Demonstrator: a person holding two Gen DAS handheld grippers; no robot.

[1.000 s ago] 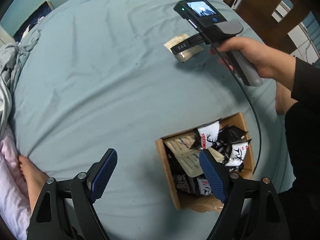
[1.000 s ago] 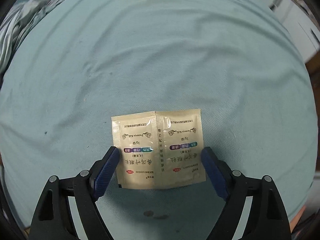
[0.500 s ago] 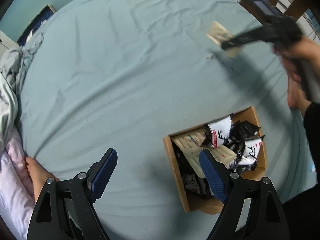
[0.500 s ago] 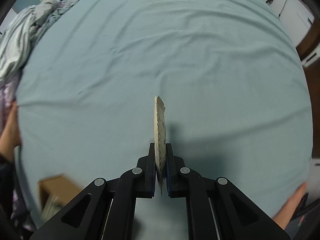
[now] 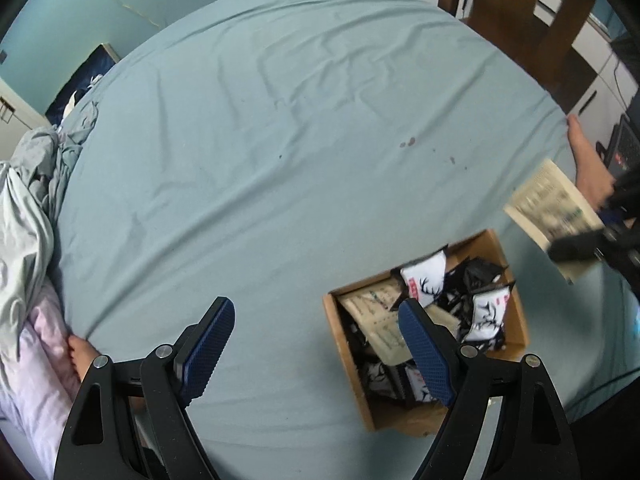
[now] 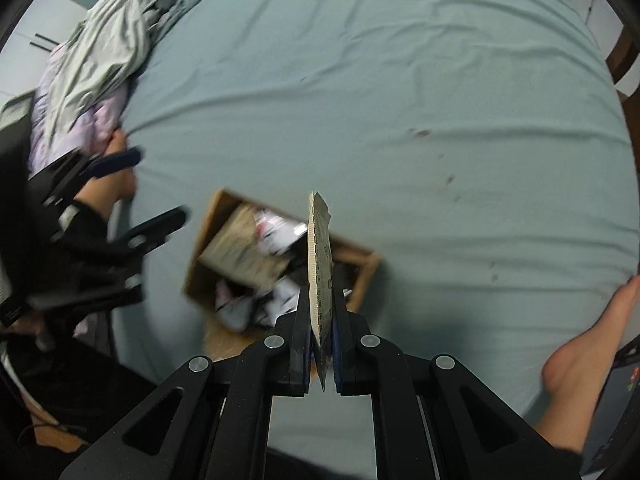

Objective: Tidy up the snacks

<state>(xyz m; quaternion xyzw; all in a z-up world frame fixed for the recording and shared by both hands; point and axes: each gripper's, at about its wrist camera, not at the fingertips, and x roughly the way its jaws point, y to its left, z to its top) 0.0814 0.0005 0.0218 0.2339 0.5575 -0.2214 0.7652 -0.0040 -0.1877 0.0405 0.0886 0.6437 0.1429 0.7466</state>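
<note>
My right gripper (image 6: 321,300) is shut on a beige sachet strip (image 6: 319,264), held edge-on above the open cardboard box (image 6: 206,224) of snack packets. In the left wrist view the same beige sachet strip (image 5: 552,208) hangs in the air up and to the right of the cardboard box (image 5: 348,356), pinched by the blurred right gripper (image 5: 588,236). The box holds black and white deer-print packets (image 5: 426,282) and beige sachets (image 5: 384,312). My left gripper (image 5: 316,344) stands open over the blue sheet, left of the box, with nothing between its fingers.
A blue bedsheet (image 5: 280,140) covers the surface. Crumpled grey and pink bedding (image 6: 108,48) lies at the left. A person's bare feet rest at the sheet's edges (image 6: 580,364) (image 5: 82,354). A wooden chair (image 5: 516,20) stands beyond the far right.
The right gripper closed on the beige sachet strip lying on the sheet, lifted it and carried it toward the box. The left gripper stayed open and nearly still.
</note>
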